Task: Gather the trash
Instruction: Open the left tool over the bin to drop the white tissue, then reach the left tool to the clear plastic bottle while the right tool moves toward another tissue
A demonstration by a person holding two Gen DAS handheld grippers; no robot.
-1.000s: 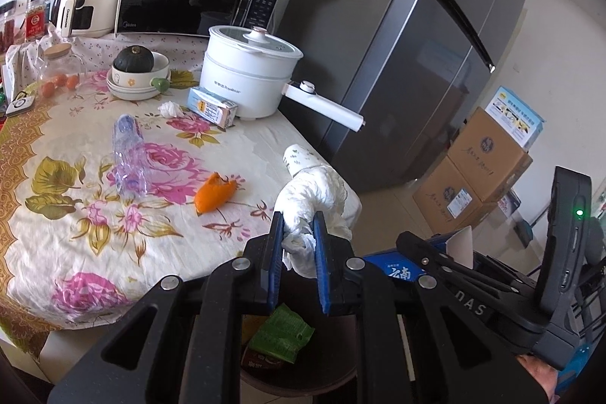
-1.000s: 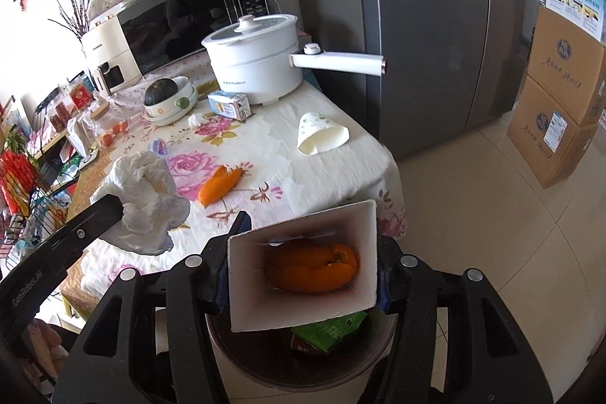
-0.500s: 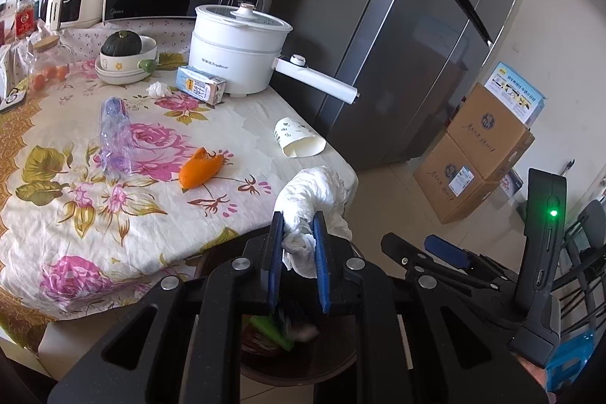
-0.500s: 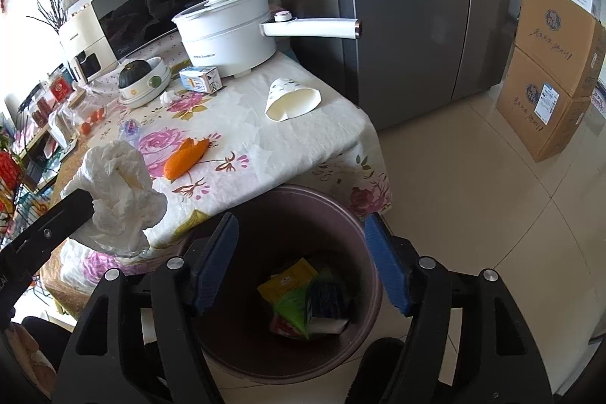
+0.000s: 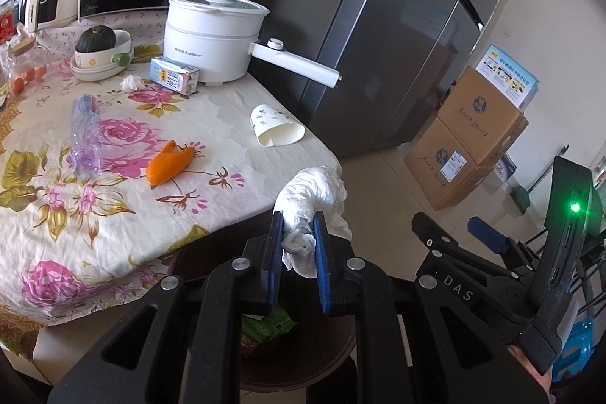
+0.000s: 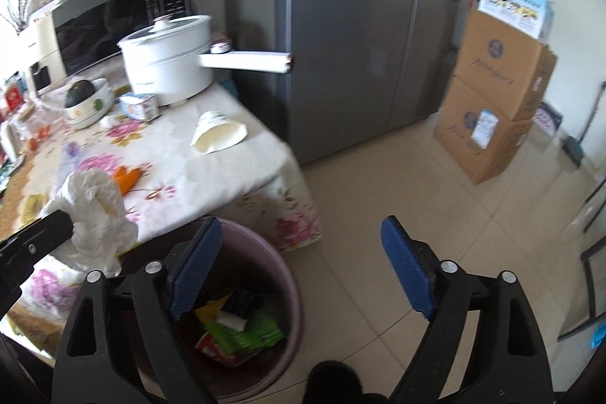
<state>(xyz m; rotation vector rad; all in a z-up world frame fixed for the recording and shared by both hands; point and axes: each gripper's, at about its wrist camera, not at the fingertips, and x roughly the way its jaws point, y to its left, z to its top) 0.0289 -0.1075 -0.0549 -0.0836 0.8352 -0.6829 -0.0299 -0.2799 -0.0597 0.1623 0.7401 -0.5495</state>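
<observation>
My left gripper (image 5: 299, 245) is clamped on a crumpled white tissue wad (image 5: 314, 192), which bulges out past the blue pads toward 12 o'clock in the left wrist view. The trash bin (image 6: 291, 290) sits on the floor against the table's near corner, and from this gripper it lies straight below, at 6 o'clock — I can see its dark mouth and a green wrapper (image 5: 270, 324) under the jaws. So I judge the coming move is simply a release: the wad hangs over the opening, or very nearly so, and should fall in if I let go.

My right gripper (image 6: 301, 267) is empty and its jaws are opening, with nothing between the pads. In its own view the bin is at about 7 o'clock, partly behind its left-hand finger, with wrappers piled in the bottom.

What remains is on the flowered tablecloth (image 5: 113, 214): an orange peel (image 5: 168, 163) at 10 o'clock from the left gripper, its long axis running roughly 8 to 2; a tipped paper cup (image 5: 276, 131) at 12, mouth toward 4; a crushed plastic bottle (image 5: 85, 135) farther out at 10. The cup looks nearer the free right gripper — that would be my next pick.
</observation>
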